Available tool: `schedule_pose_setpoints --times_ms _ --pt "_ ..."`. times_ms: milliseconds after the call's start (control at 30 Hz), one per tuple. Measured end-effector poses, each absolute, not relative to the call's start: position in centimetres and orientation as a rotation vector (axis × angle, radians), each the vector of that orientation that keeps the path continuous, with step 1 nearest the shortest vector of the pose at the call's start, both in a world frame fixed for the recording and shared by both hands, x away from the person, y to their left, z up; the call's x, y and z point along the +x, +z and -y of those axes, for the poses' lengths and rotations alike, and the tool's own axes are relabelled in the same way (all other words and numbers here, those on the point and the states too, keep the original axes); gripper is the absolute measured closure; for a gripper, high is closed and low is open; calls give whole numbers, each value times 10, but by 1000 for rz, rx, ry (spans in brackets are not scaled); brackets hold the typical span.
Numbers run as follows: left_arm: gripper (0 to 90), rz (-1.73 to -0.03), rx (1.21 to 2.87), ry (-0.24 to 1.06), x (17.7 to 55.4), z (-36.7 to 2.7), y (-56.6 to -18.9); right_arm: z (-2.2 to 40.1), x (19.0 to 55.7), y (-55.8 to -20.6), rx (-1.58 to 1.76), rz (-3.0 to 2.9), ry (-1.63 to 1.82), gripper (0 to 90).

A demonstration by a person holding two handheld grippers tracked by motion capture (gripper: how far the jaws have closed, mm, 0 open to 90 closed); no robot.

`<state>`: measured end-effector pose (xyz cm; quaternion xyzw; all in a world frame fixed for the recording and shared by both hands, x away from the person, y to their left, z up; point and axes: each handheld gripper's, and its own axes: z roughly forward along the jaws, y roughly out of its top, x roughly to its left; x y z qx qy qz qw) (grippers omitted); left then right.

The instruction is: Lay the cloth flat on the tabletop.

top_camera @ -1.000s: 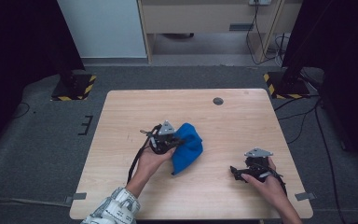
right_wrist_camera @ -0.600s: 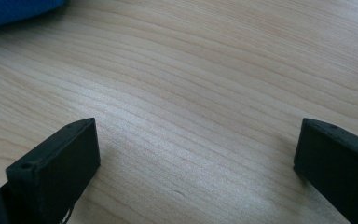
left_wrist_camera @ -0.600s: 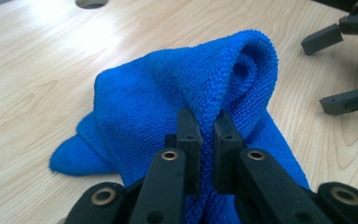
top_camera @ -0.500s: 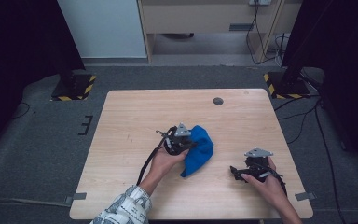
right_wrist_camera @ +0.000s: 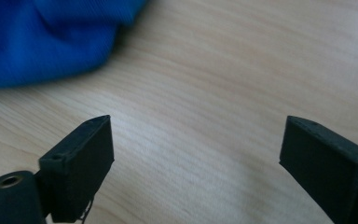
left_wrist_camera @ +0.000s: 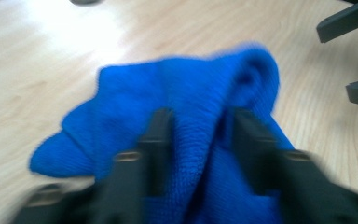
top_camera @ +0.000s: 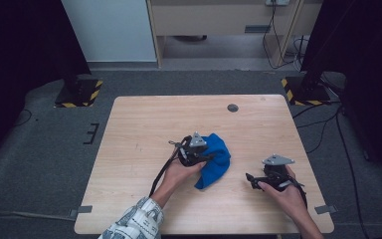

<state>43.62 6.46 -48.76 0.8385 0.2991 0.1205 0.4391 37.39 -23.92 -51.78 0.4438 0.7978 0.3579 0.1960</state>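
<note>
Your left gripper (top_camera: 210,158) has carried the blue cloth (top_camera: 218,160) rightward across the table (top_camera: 139,129), and its jaws have just been opening.

Now those jaws stand apart with a fold of cloth between them, the crumpled cloth lying near the table's middle. Your right gripper (top_camera: 250,179) rests just right of it, jaws wide over bare wood, though they've just been closing slightly.

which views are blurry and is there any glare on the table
Left gripper view: motion blur smears the crumpled blue cloth and black jaws, with white glare on the light wooden table at upper left. Right gripper view: cloth soft, jaws sharper. High view: evenly lit.
</note>
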Motion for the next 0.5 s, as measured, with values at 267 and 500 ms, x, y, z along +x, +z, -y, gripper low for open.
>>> schedule_pose_setpoints --times_ms 267,500 --pt "378 -775 2008 359 429 -99 -470 207 395 -489 1096 -2284 1038 318" --pt "403 -840 2002 361 425 -130 -477 186 408 -478 1061 -2324 1038 486"
